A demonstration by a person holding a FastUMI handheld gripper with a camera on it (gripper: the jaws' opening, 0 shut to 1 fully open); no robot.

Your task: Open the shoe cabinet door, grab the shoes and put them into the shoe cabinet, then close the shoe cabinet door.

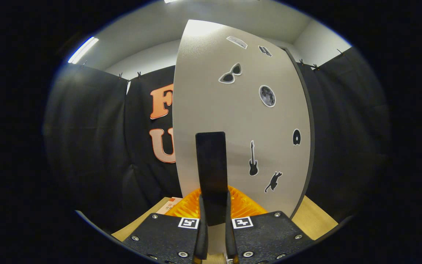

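Note:
The shoe cabinet door is a tall pale grey panel with several small stickers, standing close in front of me. Its dark edge runs down the right side. A flat black handle rises upright on the door, straight up from between my fingers. My gripper is shut on the lower part of this handle, with one finger pressing on each side. The ribbed fingers fan out against the foot of the door. The inside of the cabinet is hidden behind the door.
A light wooden surface lies under the door and to both sides of my fingers. A small printed card or box lies on it left of the fingers. Black cloth walls stand close on the left and right.

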